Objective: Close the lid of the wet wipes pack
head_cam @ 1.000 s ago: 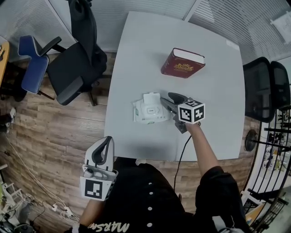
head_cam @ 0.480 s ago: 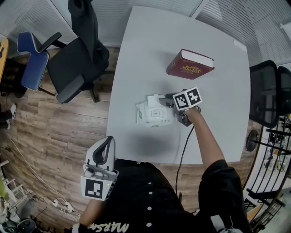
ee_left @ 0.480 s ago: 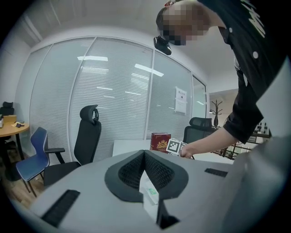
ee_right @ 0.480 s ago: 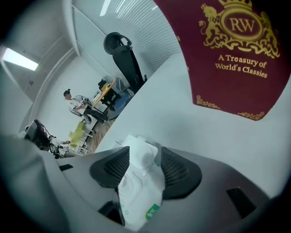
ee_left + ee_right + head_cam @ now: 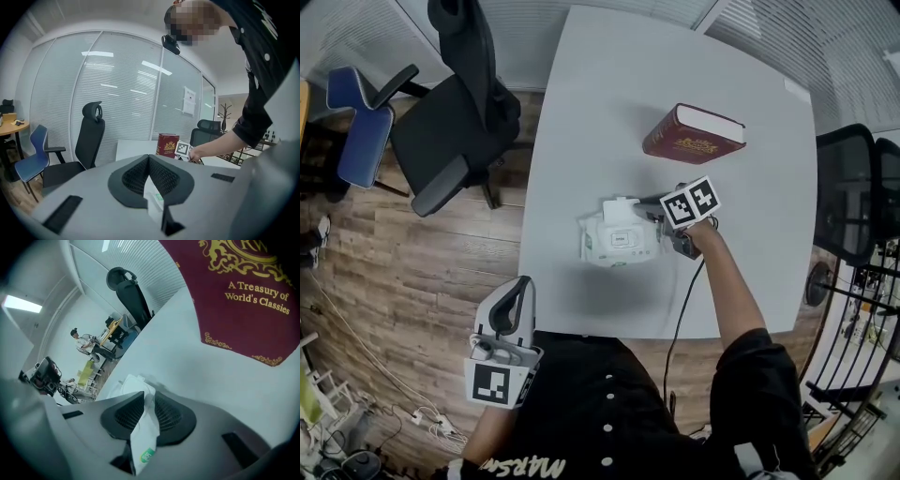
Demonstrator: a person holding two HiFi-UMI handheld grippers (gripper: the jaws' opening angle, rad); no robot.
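Observation:
The white wet wipes pack (image 5: pixel 619 246) lies on the white table (image 5: pixel 609 112), its lid (image 5: pixel 619 208) flipped up at the far side. My right gripper (image 5: pixel 645 208) reaches in from the right, tilted down. Its jaws are closing, and its pads (image 5: pixel 129 411) press on the pack's white wrapper (image 5: pixel 143 437) from both sides. Beyond the tips of the right gripper (image 5: pixel 144 397) the rounded lid (image 5: pixel 133 383) shows. My left gripper (image 5: pixel 522 286) hangs off the table's near edge beside the person's body. The left gripper (image 5: pixel 149 159) is shut and empty.
A dark red book (image 5: pixel 694 134) lies on the table behind the pack, close to the right gripper (image 5: pixel 243 291). A black office chair (image 5: pixel 455 122) and a blue chair (image 5: pixel 356 131) stand left of the table, another black chair (image 5: pixel 844 187) to the right.
My right gripper has dropped and tipped down onto the pack's right end, and its jaws have narrowed around the wrapper. The left gripper has shifted slightly.

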